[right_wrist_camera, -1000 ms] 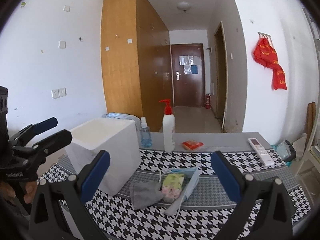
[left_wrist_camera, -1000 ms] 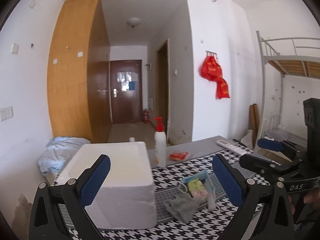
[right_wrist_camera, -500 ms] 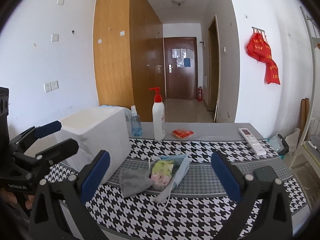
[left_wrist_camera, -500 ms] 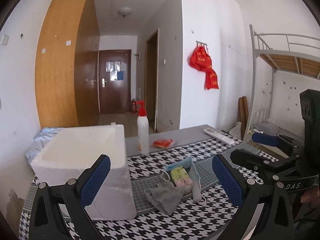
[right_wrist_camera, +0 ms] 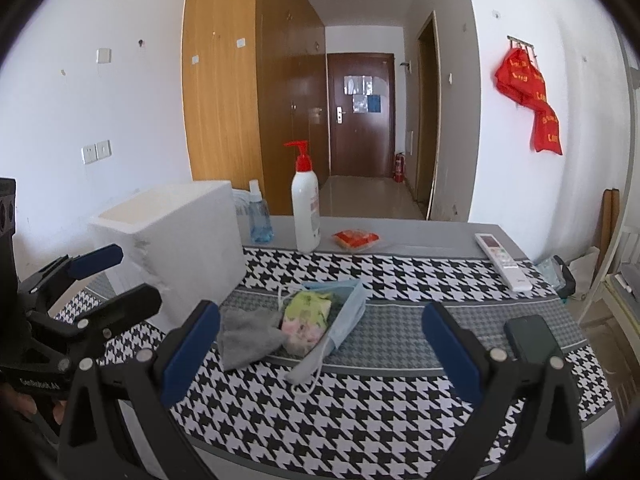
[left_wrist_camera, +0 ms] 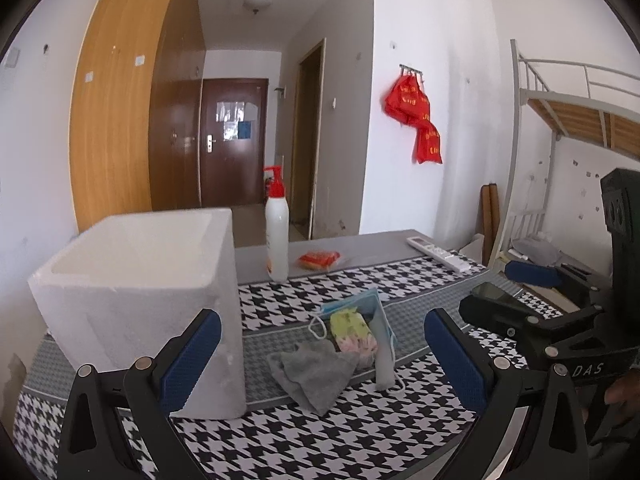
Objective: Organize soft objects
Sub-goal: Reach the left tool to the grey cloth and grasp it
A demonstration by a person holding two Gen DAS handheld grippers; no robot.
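Observation:
A small pile of soft things lies mid-table on the houndstooth cloth (left_wrist_camera: 360,440): a grey cloth (left_wrist_camera: 312,372) (right_wrist_camera: 244,336), a green and pink packet (left_wrist_camera: 352,330) (right_wrist_camera: 306,312) and a blue face mask (left_wrist_camera: 378,312) (right_wrist_camera: 348,312) partly under them. A white foam box (left_wrist_camera: 132,280) (right_wrist_camera: 172,248) stands open-topped just left of the pile. My left gripper (left_wrist_camera: 322,320) (right_wrist_camera: 134,276) hovers open in front of the pile, holding nothing. My right gripper (right_wrist_camera: 320,312) (left_wrist_camera: 496,288) is open too, facing the pile from the near edge.
Behind the pile stand a white pump bottle (right_wrist_camera: 306,204) and a blue spray bottle (right_wrist_camera: 260,220), with a red packet (right_wrist_camera: 356,239) beside them. A remote (right_wrist_camera: 504,260) and a dark phone (right_wrist_camera: 532,340) lie on the right. A bunk bed frame (left_wrist_camera: 560,92) rises far right.
Both grippers have risen and edged toward the table, so the pile looks nearer and the box's open top shows. Both stay open; nothing on the table has moved.

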